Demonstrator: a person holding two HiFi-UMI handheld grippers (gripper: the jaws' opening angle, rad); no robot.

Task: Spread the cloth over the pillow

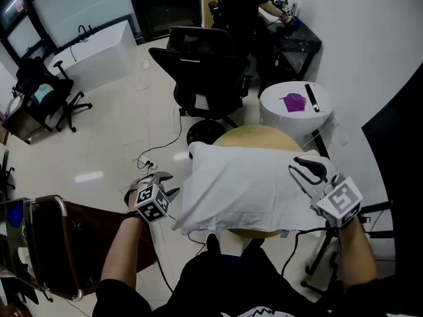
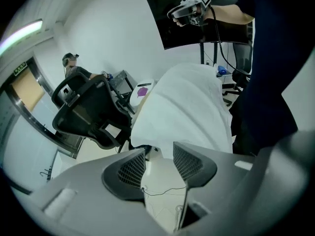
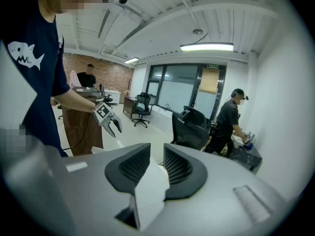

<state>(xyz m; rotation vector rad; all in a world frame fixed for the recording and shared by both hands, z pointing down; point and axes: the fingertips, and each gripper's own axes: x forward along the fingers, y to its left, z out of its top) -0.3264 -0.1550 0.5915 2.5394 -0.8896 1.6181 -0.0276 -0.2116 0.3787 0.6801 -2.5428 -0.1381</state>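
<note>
Spreading is underway: right gripper [image 3: 156,157] is clenching a corner of the white fabric cloth [image 3: 150,191], left gripper [image 2: 158,157] is hanging released (empty), probably needing the opposite corner next

Pillow [image 1: 248,187] lies on round table [image 1: 259,136], office chair [image 1: 208,68] behind.

Ceiling light [image 3: 206,46] glares overhead; both gripper views bulge, with dark vignetted corners.

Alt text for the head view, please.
A white pillow lies on a round tan table. The right tool grips white cloth at its right edge; the left tool, open, is off its left side. Black office chair behind.
</note>
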